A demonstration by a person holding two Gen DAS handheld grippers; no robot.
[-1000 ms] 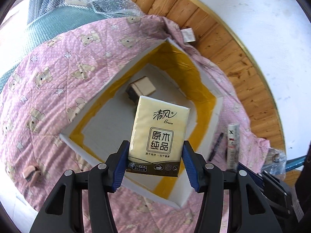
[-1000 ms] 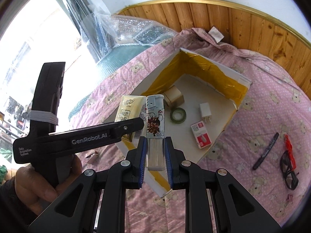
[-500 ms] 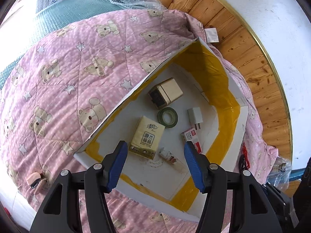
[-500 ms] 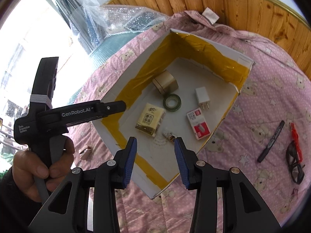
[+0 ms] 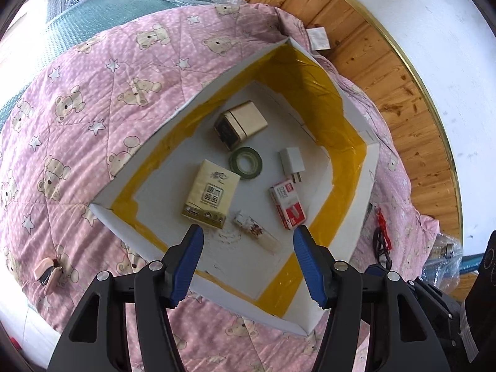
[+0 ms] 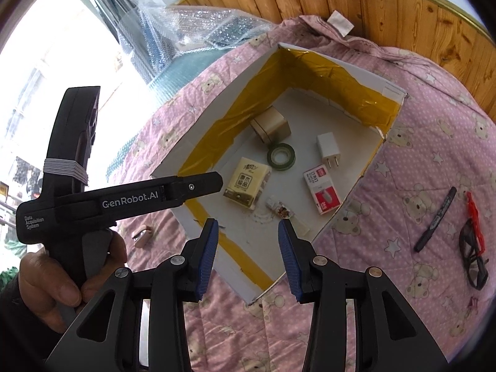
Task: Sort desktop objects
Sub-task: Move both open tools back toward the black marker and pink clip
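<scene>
A white box (image 5: 367, 167) (image 6: 390, 88) lined with yellow tape lies on the pink quilt. On its floor rest a yellow tissue pack (image 5: 211, 194) (image 6: 247, 183), a cartoon-printed lighter (image 5: 256, 231) (image 6: 280, 210), a green tape roll (image 5: 245, 163) (image 6: 281, 156), a white charger (image 5: 291, 165) (image 6: 328, 149), a red-and-white small box (image 5: 287, 203) (image 6: 322, 188) and a tan box (image 5: 240, 124) (image 6: 271, 125). My left gripper (image 5: 248, 237) hangs open above the box's near side. My right gripper (image 6: 248, 228) is open too, empty, over the near rim.
On the quilt right of the box lie a black marker (image 6: 435, 219), dark glasses (image 6: 472, 260) and a red item (image 6: 474, 214). A small pinkish stapler (image 5: 46, 274) (image 6: 141, 235) lies left of it. A hand (image 6: 55, 282) holds the left gripper's handle. Bubble wrap (image 6: 198, 28) lies behind.
One second ago the left gripper held the tissue pack and the right held the lighter. Both opened, and the two items now lie in the box. Both grippers have drawn back.
</scene>
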